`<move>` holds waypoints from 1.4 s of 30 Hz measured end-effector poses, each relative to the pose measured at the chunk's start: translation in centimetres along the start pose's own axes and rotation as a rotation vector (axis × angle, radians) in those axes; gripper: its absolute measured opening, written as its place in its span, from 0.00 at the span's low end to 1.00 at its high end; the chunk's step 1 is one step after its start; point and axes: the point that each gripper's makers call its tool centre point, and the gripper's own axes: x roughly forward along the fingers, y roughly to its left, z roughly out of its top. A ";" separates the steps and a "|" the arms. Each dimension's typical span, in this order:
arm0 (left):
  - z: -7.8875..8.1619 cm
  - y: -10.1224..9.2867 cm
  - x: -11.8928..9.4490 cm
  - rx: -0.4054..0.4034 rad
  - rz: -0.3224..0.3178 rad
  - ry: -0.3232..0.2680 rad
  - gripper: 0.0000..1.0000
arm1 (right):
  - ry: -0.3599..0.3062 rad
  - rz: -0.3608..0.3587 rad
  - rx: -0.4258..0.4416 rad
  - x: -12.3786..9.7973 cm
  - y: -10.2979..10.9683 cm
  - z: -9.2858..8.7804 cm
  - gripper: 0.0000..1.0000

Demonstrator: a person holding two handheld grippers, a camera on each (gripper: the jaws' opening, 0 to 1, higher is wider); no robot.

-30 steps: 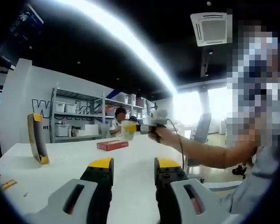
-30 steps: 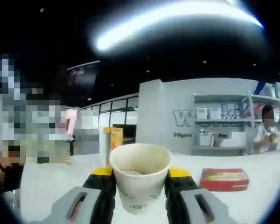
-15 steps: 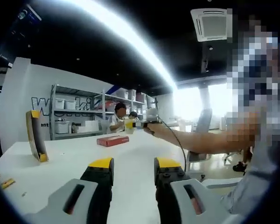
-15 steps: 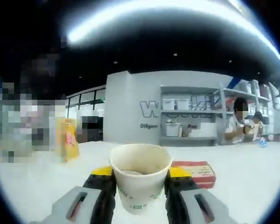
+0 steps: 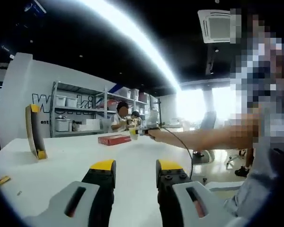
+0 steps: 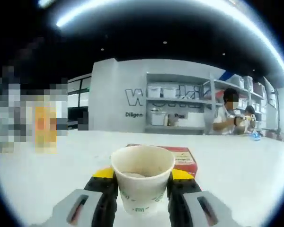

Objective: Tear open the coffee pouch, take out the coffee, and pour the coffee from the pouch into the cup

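My right gripper clamped a white paper cup between its yellow-tipped jaws, upright and mouth open, with something pale low inside; I judged the grip was meant to keep it level. My left gripper stood with its jaws apart and empty above the white table. Further out in the left gripper view, my outstretched arm carried the right gripper well across the table. A red box lay flat just beyond the cup. The yellow coffee pouch stood on edge at the table's far side, well apart from the cup. People sat before the shelves behind.
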 end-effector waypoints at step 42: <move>0.9 1.8 -1.8 0.083 0.196 0.038 0.51 | -0.186 0.145 0.028 -16.4 11.0 6.2 0.65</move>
